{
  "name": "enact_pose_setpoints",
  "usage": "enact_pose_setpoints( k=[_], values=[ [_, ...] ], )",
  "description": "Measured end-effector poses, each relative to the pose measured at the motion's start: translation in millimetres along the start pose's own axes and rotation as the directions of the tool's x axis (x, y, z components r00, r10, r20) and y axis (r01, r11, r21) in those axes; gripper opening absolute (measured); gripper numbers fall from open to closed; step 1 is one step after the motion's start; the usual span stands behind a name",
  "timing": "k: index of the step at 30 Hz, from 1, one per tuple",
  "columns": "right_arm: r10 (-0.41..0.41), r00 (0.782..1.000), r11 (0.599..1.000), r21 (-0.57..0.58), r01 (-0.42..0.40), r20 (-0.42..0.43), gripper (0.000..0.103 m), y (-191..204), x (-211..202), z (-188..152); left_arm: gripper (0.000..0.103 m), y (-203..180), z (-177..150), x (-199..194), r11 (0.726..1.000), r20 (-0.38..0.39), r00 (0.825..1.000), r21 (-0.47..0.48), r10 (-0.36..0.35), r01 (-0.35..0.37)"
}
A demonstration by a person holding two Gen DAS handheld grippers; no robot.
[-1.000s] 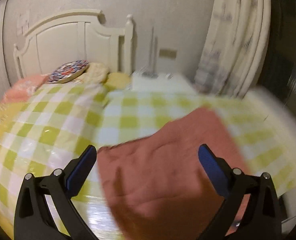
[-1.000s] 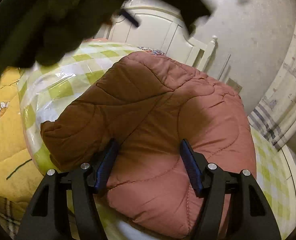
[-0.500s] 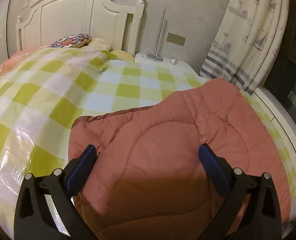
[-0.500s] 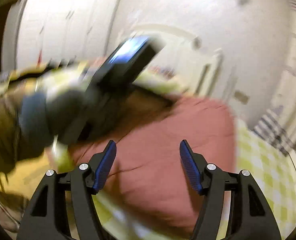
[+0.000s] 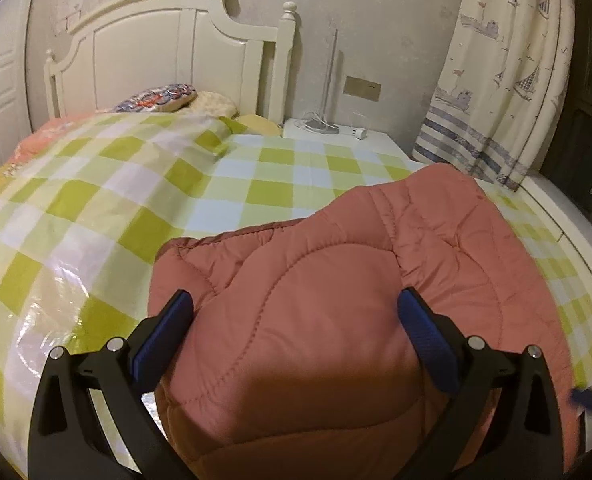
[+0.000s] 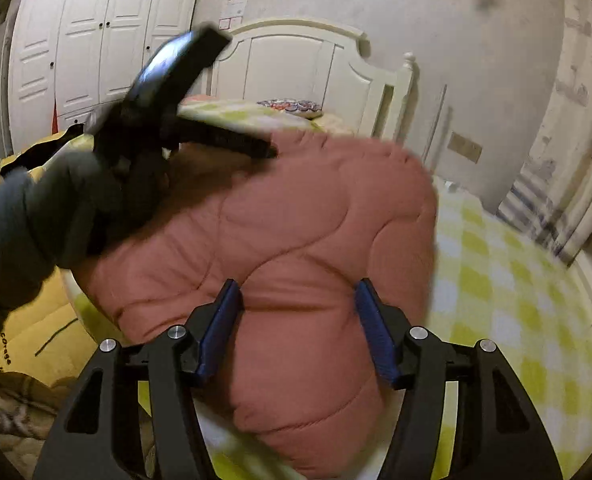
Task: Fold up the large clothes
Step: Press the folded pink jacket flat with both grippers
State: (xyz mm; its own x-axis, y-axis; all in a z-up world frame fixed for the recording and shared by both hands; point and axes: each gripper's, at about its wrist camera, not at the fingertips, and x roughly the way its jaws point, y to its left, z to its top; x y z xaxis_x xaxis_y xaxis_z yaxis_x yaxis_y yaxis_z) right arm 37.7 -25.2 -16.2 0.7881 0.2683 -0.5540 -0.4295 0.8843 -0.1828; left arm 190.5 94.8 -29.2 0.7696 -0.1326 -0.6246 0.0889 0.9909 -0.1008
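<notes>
the quilted coat [image 5: 336,300] lies on the checked bed cover [image 5: 95,220], near the bed's foot, already gathered into a thick, rounded bundle with one layer laid over another; no sleeve or loose flap can be made out. the left gripper [image 5: 296,312] hovers over the bundle's near part, its fingers wide apart with nothing pinched between them. the right gripper [image 6: 298,304] is likewise above the coat, its fingers at a middling spread that has just narrowed slightly, the pads clear of the fabric. in the right view a gloved hand [image 6: 35,216] carries the left gripper over the bundle's left side. judged from this, the main folds seem done; what remains is probably a last fold or some tidying.
</notes>
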Motion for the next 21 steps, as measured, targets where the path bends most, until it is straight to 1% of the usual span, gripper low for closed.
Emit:
enact_pose_setpoints(
  k=[3,5,6,7,8,9,10,11,12,13,14,16,18,19,21],
  values=[
    [-0.053,0.995,0.998,0.024,0.052,0.085,0.059,-26.6,-10.9,34.1,0.101,-0.6,-0.2,-2.4,1.000,0.014,1.000,0.003,0.014,-0.014],
    [-0.093,0.989,0.995,0.040,0.089,0.112,0.059,-45.7,-4.1,53.9,0.101,-0.4,-0.4,-2.8,1.000,0.017,1.000,0.002,0.020,-0.020],
    [-0.103,0.989,0.994,0.049,0.098,0.106,0.059,-57.9,7.0,63.4,0.101,0.0,-0.5,-3.5,1.000,0.018,1.000,0.001,0.023,-0.023],
    [-0.111,0.990,0.993,0.054,0.107,0.083,0.059,-70.3,23.4,69.6,0.101,0.3,-0.7,-4.1,1.000,0.019,1.000,0.000,0.025,-0.025],
    [-0.119,0.992,0.992,0.046,0.117,0.039,0.059,-80.1,42.8,70.9,0.101,0.8,-1.3,-4.9,1.000,0.020,0.999,-0.002,0.029,-0.029],
    [-0.106,0.994,0.994,0.036,0.107,-0.021,0.058,-87.6,62.4,66.9,0.101,1.5,-1.9,-5.7,0.999,0.022,0.999,-0.005,0.032,-0.032],
    [-0.026,0.988,0.999,0.034,0.031,-0.150,0.056,-92.2,97.3,53.1,0.101,2.5,-2.4,-6.6,0.999,0.024,0.999,-0.009,0.043,-0.043],
    [0.024,0.986,0.998,0.066,-0.013,-0.167,0.056,-96.4,108.2,44.2,0.101,3.2,-2.8,-7.4,0.999,0.026,0.998,-0.013,0.049,-0.049],
    [0.098,0.986,0.987,0.140,-0.079,-0.133,0.056,-108.7,113.4,34.4,0.101,3.2,-3.5,-7.3,0.998,0.025,0.998,-0.014,0.054,-0.054],
    [0.110,0.986,0.982,0.169,-0.088,-0.124,0.056,-114.3,112.0,31.8,0.101,2.6,-4.0,-6.6,0.999,0.020,0.998,-0.010,0.054,-0.054],
    [0.093,0.987,0.984,0.162,-0.072,-0.127,0.056,-115.4,110.2,32.4,0.101,1.4,-3.9,-6.1,0.998,0.018,0.998,-0.003,0.056,-0.056],
    [0.028,0.987,0.996,0.091,-0.014,-0.159,0.056,-108.9,103.7,44.1,0.101,-1.4,-3.3,-5.2,0.997,0.013,0.997,0.010,0.072,-0.072],
    [-0.012,0.986,1.000,0.025,0.016,-0.167,0.056,-106.9,98.0,59.8,0.101,-2.4,-3.6,-5.1,0.996,0.013,0.996,0.017,0.083,-0.083],
    [-0.033,0.988,0.999,-0.006,0.033,-0.148,0.056,-109.9,94.3,73.1,0.101,-2.4,-3.9,-5.3,0.996,0.014,0.996,0.017,0.083,-0.084],
    [-0.053,0.993,0.998,0.013,0.055,-0.109,0.056,-126.4,96.1,94.9,0.101,-0.7,-4.0,-5.6,0.997,0.018,0.997,0.012,0.077,-0.077]
  ],
)
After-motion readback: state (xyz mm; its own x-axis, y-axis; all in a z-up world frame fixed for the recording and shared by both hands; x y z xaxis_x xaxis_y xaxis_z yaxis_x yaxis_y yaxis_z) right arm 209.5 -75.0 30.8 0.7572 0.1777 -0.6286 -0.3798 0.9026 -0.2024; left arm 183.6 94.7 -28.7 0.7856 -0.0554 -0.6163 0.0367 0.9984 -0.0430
